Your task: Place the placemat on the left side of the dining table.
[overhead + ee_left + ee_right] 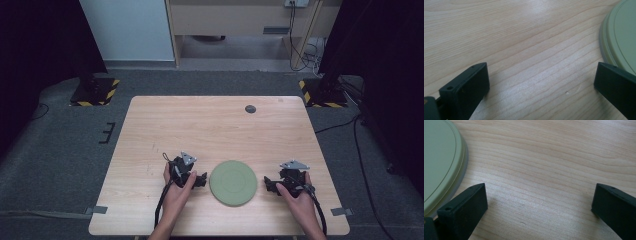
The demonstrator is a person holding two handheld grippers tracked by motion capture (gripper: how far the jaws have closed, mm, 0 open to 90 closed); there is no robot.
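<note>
One wooden desk (215,125) carries almost nothing: a green plate (233,183) lies flat near its front edge, and a small dark disc (250,109) sits well apart near the back. The left tongs (198,181) rest just beside the plate's left rim, the right tongs (270,184) near its right rim; both stand wide open with only bare wood between their jaws. This looks like the approach, before any grip. The next move likely calls for sliding a jaw under the low rim, which leaves little to catch.
</note>
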